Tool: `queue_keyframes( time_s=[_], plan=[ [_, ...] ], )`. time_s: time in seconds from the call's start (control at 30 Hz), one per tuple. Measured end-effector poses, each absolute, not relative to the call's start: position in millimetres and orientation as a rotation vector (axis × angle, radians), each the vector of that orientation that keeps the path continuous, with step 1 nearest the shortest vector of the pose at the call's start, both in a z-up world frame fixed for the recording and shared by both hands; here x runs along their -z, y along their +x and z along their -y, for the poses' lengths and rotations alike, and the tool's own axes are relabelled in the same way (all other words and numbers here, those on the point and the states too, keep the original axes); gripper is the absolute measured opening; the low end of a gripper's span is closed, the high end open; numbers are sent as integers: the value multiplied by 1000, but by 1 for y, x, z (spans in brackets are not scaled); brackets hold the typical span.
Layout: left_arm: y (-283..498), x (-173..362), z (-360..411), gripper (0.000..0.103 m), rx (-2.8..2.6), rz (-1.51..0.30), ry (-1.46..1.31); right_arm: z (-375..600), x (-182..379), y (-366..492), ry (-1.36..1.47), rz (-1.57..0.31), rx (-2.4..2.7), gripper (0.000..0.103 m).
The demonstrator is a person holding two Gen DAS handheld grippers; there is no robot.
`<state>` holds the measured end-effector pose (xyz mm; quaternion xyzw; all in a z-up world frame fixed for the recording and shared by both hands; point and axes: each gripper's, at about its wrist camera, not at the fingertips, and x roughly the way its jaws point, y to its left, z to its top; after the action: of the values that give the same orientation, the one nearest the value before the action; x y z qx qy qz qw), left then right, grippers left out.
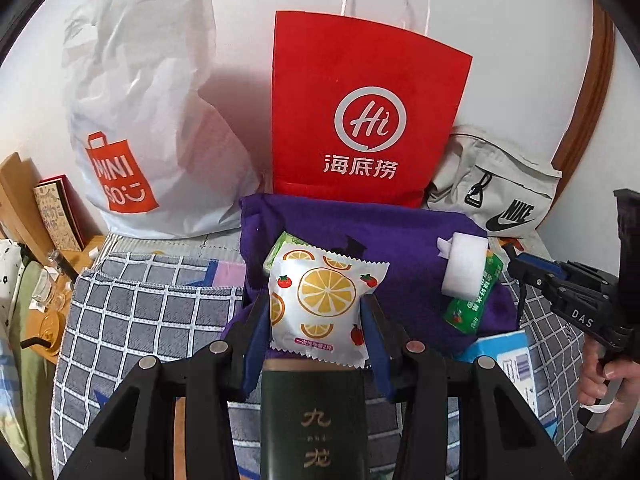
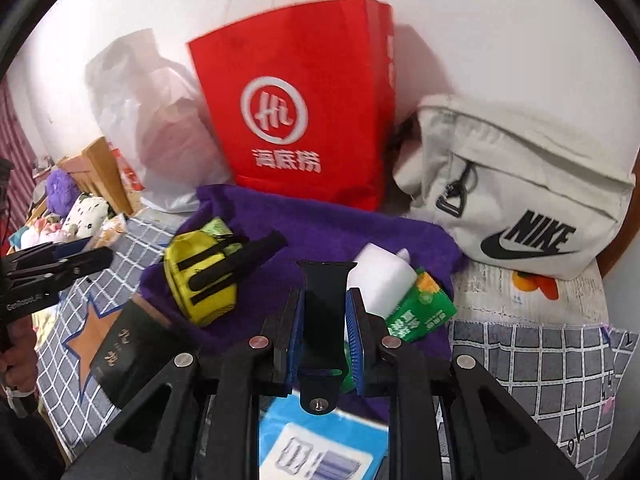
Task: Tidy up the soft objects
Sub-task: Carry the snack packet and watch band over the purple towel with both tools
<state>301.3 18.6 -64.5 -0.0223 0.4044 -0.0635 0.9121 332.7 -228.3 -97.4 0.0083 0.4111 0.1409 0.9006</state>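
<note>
In the left wrist view my left gripper point(image 1: 318, 332) is shut on a white packet printed with orange slices point(image 1: 320, 300), held over a purple towel point(image 1: 400, 228). On the towel lie a white foam block point(image 1: 466, 264) and a green packet point(image 1: 476, 296). My right gripper point(image 1: 518, 262) reaches in from the right edge. In the right wrist view that right gripper point(image 2: 324, 320) is shut on a black watch strap point(image 2: 324, 304) above the purple towel point(image 2: 320, 232). A yellow pouch point(image 2: 204, 276) with black straps lies left of it, and the white foam block point(image 2: 380, 280) and green packet point(image 2: 420, 312) lie to its right.
A red paper bag point(image 1: 360, 112), a white plastic bag point(image 1: 140, 120) and a white Nike bag point(image 2: 512, 184) stand along the wall behind the towel. A dark green box point(image 1: 312, 420) and a blue box point(image 2: 320, 440) lie near me on the grey checked cover point(image 1: 140, 312).
</note>
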Motion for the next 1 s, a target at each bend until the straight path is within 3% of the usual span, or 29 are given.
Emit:
queue_keyframes(
  time_s=[1.0],
  plan=[
    [361, 115, 12, 43, 159, -928, -73, 252, 151, 367, 16, -966, -301, 22]
  ],
)
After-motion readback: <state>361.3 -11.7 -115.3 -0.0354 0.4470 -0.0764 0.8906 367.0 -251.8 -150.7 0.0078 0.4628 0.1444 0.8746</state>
